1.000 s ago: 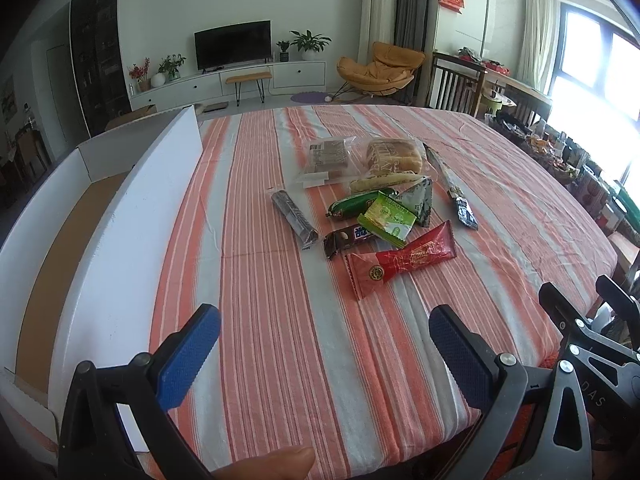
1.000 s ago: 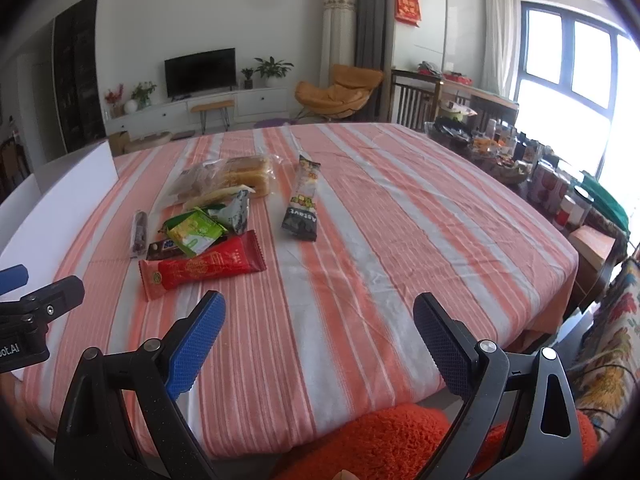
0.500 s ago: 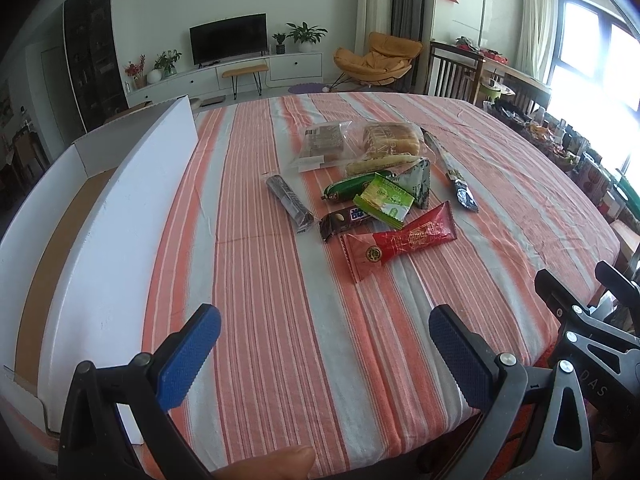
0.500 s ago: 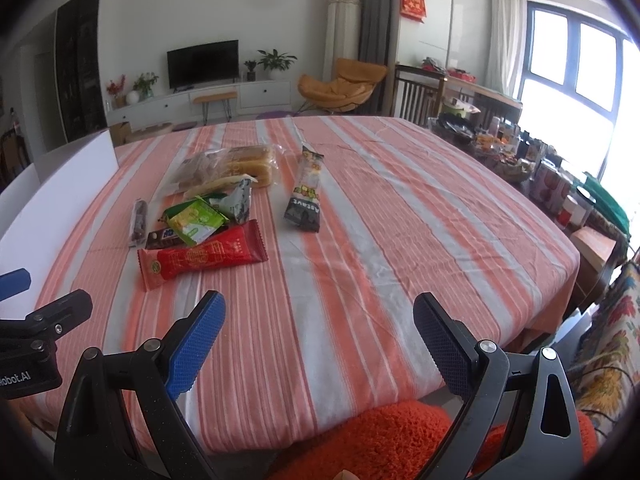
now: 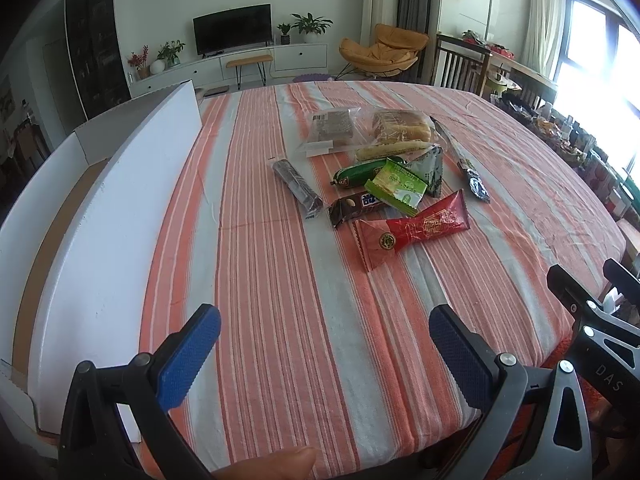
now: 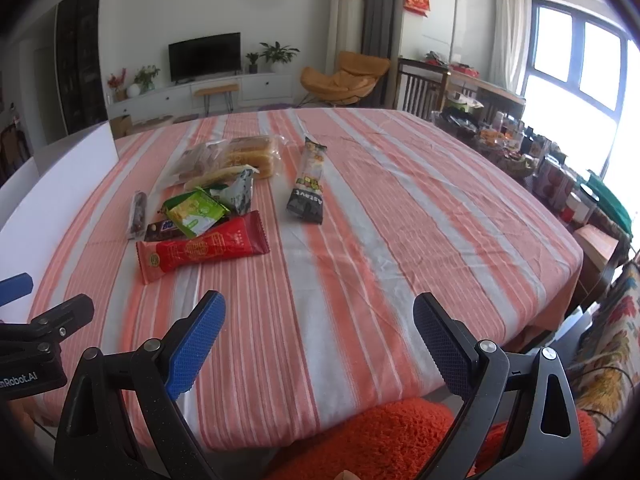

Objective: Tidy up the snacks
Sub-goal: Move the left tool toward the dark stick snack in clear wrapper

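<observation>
Several wrapped snacks lie in a loose pile mid-table: a red packet (image 5: 416,228) (image 6: 204,250), a green packet (image 5: 398,186) (image 6: 194,212), a dark chocolate bar (image 5: 356,206), a dark striped stick (image 5: 298,188), a green sausage (image 5: 358,172), a grey packet (image 5: 430,168), two clear bread bags (image 5: 394,126) (image 6: 248,152). A long dark-ended bar (image 6: 309,184) (image 5: 466,168) lies apart to the right. An open white box (image 5: 100,208) stands at the table's left. My left gripper (image 5: 325,346) and right gripper (image 6: 319,330) hover open over the near edge, both holding nothing.
The striped orange tablecloth (image 6: 400,208) covers a round table. Wooden chairs (image 5: 460,66) and a cluttered side table (image 6: 520,148) stand to the right. An orange fuzzy cushion (image 6: 384,436) sits below the near edge. A fingertip (image 5: 264,466) shows at the bottom.
Both grippers have risen and tilted slightly, so the snacks sit lower in both views. Nothing on the table has moved, and both stay open.
</observation>
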Tool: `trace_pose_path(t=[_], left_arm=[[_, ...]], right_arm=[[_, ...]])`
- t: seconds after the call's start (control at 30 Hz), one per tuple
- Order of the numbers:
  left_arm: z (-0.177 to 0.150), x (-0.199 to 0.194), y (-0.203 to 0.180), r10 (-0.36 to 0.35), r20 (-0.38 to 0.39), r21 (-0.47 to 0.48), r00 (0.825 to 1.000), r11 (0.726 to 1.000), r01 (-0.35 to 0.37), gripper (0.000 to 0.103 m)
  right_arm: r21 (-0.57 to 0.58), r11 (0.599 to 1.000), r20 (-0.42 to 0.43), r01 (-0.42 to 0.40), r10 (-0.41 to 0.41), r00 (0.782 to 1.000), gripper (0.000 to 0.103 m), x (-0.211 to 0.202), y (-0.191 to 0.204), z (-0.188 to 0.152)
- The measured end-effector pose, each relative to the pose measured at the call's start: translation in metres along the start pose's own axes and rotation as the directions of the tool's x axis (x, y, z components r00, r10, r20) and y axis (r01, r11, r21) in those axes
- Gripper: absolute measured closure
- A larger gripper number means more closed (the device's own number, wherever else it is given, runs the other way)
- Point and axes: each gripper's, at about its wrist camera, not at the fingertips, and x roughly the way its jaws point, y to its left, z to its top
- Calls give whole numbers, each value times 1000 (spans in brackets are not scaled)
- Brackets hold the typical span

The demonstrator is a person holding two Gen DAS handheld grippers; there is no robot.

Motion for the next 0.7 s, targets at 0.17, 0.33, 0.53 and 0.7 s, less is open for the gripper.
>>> trace_pose_path(t=[0.17,0.33,0.53,0.7], left_arm=[[-2,13,6,-15,-57,-26,998,1000,13,0],[-8,32,12,-22,-120,-44,993,999,17,0],[-15,49,17,-10,-177,-52,984,999,1,0],[-20,59,19,19,-202,-42,979,999,-28,0]], right_arm=[[7,1000,-14,-8,8,1000,6,3,-1,-1],[20,999,-52,-29,30,998,6,11,-4,-1],[73,996,-110,-54,62,992,6,23,-14,-3],[71,996,-124,-62,70,990,6,25,-12,-4]])
